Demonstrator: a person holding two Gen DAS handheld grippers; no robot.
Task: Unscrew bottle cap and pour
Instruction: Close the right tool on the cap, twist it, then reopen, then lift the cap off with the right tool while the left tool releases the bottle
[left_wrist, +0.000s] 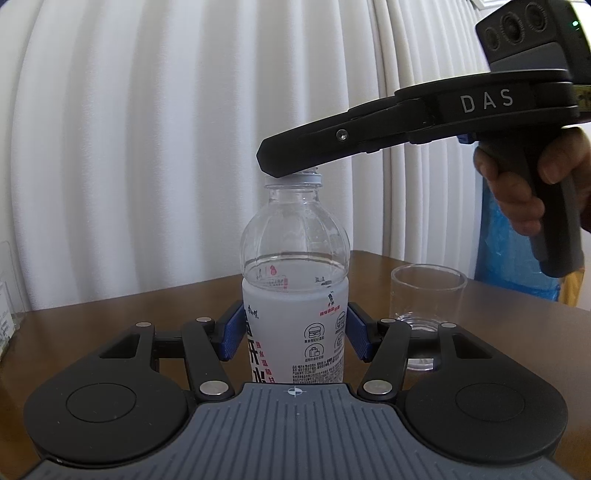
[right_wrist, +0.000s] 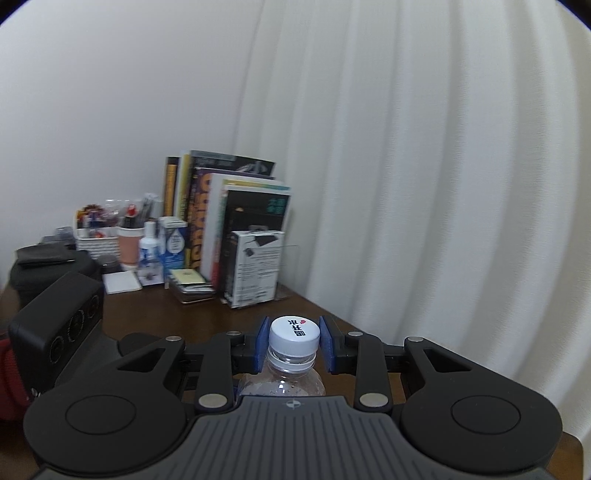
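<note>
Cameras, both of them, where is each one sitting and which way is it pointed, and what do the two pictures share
Left wrist: on the left gripper, level at table height, facing the bottle and curtain; its blue pads clamp the label; the right gripper and the person's right hand show above, glass behind.
Right wrist: on the right gripper, looking down past the cap between its pads toward the books; the left gripper's body shows lower left.
Shared: bottle, cap, brown table, curtain.

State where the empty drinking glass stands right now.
In the left wrist view, the glass stands upright on the wooden table, right of the bottle and apart from it, just beyond the left hand-held gripper.
</note>
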